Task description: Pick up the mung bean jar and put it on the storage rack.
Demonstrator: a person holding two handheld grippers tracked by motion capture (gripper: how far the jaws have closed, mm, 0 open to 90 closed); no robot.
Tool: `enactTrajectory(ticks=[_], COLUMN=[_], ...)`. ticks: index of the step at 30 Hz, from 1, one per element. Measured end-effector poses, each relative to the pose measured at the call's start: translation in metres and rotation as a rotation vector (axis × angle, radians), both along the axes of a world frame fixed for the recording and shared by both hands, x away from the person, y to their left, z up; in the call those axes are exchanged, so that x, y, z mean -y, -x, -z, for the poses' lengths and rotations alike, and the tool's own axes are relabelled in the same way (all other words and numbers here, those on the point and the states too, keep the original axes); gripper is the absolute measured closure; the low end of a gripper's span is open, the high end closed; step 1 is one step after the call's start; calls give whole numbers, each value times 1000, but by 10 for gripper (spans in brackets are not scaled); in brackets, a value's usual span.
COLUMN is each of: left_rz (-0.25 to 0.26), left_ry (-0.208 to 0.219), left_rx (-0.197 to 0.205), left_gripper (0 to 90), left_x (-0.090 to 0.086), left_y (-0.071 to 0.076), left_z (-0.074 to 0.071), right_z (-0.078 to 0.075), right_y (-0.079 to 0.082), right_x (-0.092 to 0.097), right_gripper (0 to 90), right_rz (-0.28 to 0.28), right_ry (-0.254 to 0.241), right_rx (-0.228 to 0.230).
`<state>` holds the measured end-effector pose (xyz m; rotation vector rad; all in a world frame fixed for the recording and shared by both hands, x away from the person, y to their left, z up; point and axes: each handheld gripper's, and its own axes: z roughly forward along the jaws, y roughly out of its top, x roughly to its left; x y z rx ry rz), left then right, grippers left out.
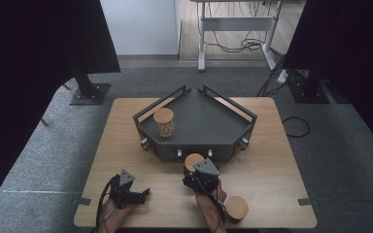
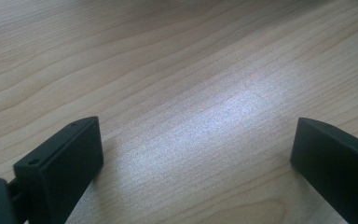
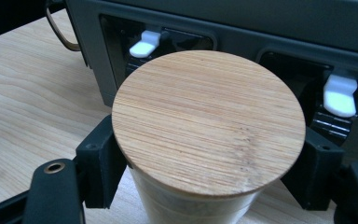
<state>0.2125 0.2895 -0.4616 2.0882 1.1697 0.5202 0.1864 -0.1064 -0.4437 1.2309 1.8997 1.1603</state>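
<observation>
At the lower left of the high view, the left gripper [image 1: 144, 193] is a matte black unit topped by a grey 3-cornered plate, a black cable looping from its rear. The right gripper [image 1: 193, 171], lower centre, carries the same plate. In the gripper views, the 2 blocky black fingers [image 2: 60, 163] show small screw holes; brass-ringed holes mark the right gripper's arms.

The table [image 2: 191, 70] is pale wood with a wavy grain and a smooth, satin face that throws back a soft sheen. The jar lid [image 3: 209, 122] is light bamboo, fine-striped and matt, over a clear glossy jar body [image 3: 186, 207]. The corner tray [image 1: 201, 121] looks like dark grey matt metal with small white glossy plastic clips [image 3: 340, 95], and the floor carpet [image 1: 340, 145] is grey and rough.
</observation>
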Motion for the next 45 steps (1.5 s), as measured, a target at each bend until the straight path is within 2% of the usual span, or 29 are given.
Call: enactTrajectory(ticks=[7,11,45], left_rz=[1,1,2], left_ry=[1,1,1], left_rx=[0,0,2], left_gripper=[21,21,21], left_x=[0,0,0], left_y=[0,0,0], left_z=[0,0,0], right_z=[-8,-13,-56], right_y=[2,2,0], right_x=[2,6,25], right_gripper=[248,248,248], right_rz=[-16,-26,-104], right_ry=[0,-22,-29], right_rx=[11,8,29])
